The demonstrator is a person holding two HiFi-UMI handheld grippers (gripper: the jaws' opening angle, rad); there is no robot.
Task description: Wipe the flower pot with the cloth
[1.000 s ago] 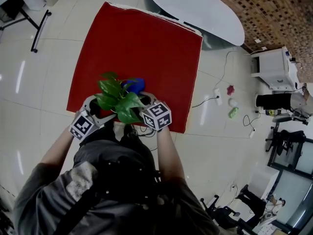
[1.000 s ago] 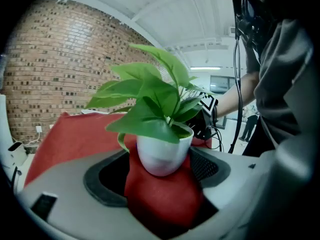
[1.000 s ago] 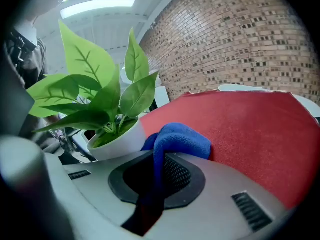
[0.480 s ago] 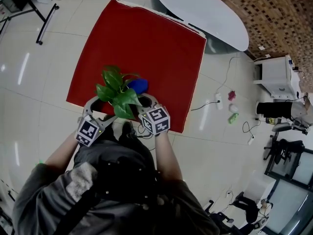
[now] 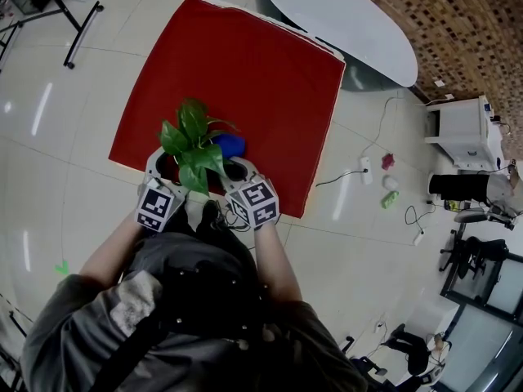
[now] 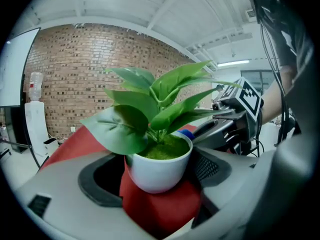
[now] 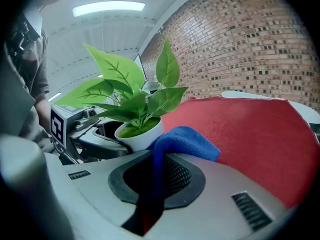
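Note:
A small white flower pot (image 6: 159,171) with a green leafy plant (image 5: 192,140) sits between the jaws of my left gripper (image 6: 160,179), which is shut on it. In the head view the leaves hide the pot, and the left gripper (image 5: 173,166) reaches in from the near left. My right gripper (image 7: 159,166) is shut on a blue cloth (image 7: 186,142), whose bunched end lies against the pot's side (image 7: 137,136). The head view shows the blue cloth (image 5: 230,145) just right of the plant, ahead of the right gripper (image 5: 234,170). All this is over the near edge of the red mat (image 5: 245,72).
A white oval table (image 5: 343,23) stands beyond the mat's far right corner. To the right on the tiled floor are cables and small objects (image 5: 388,182) and a white box (image 5: 462,125). A stand's black leg (image 5: 82,23) lies at the far left.
The left gripper has swung in closer to the right one, its marker cube now near the plant. The pot and cloth stay at the mat's near edge.

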